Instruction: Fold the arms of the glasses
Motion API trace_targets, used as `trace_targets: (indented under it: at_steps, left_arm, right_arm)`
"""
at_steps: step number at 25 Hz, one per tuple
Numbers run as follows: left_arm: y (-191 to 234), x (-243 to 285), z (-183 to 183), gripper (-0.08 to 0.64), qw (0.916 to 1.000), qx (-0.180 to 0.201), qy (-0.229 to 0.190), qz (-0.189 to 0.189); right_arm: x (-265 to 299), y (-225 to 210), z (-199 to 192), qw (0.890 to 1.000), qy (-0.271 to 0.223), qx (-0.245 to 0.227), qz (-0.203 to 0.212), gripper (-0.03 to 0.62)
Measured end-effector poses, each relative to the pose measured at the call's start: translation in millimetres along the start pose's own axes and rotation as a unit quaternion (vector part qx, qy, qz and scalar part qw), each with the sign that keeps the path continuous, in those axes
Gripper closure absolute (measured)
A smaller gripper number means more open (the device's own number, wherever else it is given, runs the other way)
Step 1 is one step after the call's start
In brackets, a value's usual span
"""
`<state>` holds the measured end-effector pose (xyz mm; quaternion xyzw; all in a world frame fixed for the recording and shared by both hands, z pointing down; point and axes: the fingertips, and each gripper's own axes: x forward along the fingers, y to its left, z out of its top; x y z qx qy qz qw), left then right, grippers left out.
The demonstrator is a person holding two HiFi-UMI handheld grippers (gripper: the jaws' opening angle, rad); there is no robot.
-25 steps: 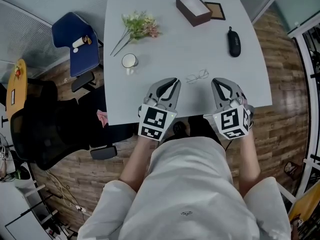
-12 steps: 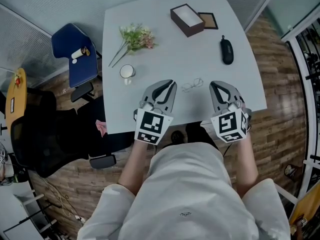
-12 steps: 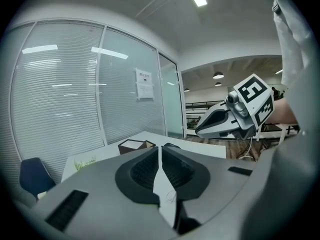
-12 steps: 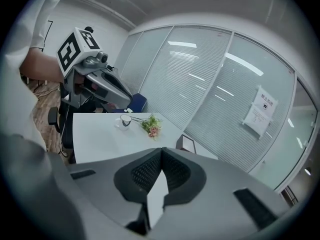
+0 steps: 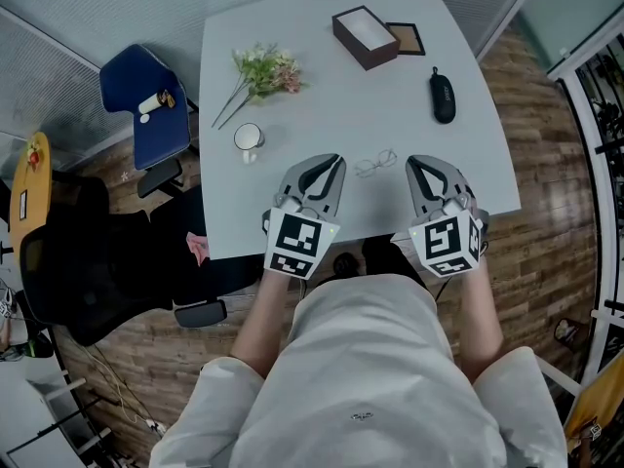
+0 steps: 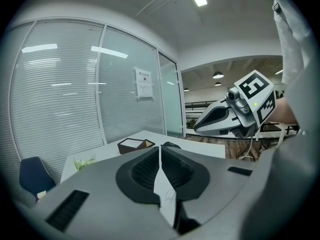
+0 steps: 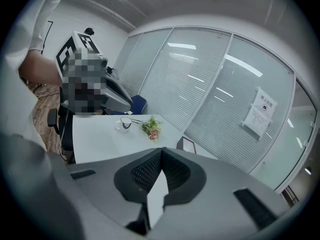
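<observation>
The white tabletop [image 5: 322,105] is bare through its middle, from the near edge almost to the far end. Left of that lane stand a white mug [image 5: 249,138] and, beyond it, a loose bunch of pink and green flowers [image 5: 263,72]. Right of it lies a black oval case [image 5: 443,97]. A dark brown open box [image 5: 366,37] with a small brown frame [image 5: 406,39] beside it closes the far edge. Thin wire-rimmed glasses [image 5: 375,164] lie between the left gripper [image 5: 335,162] and the right gripper [image 5: 413,162], with bare table on either side.

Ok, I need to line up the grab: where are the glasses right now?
In the head view the glasses lie on the white table near its front edge, between the left gripper and right gripper, touching neither.
</observation>
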<state>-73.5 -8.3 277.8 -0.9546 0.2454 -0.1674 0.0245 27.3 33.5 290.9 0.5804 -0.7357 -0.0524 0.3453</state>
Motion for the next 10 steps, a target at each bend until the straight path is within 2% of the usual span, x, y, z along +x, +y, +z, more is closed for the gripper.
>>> trace_targets:
  at_steps: [10]
  left_arm:
    - [-2.6,7.6,-6.4,0.540,0.9999,0.006,0.012,-0.005]
  right_arm:
    - [0.6,-2.2,-2.6,1.000,-0.004,0.007,0.000,0.588]
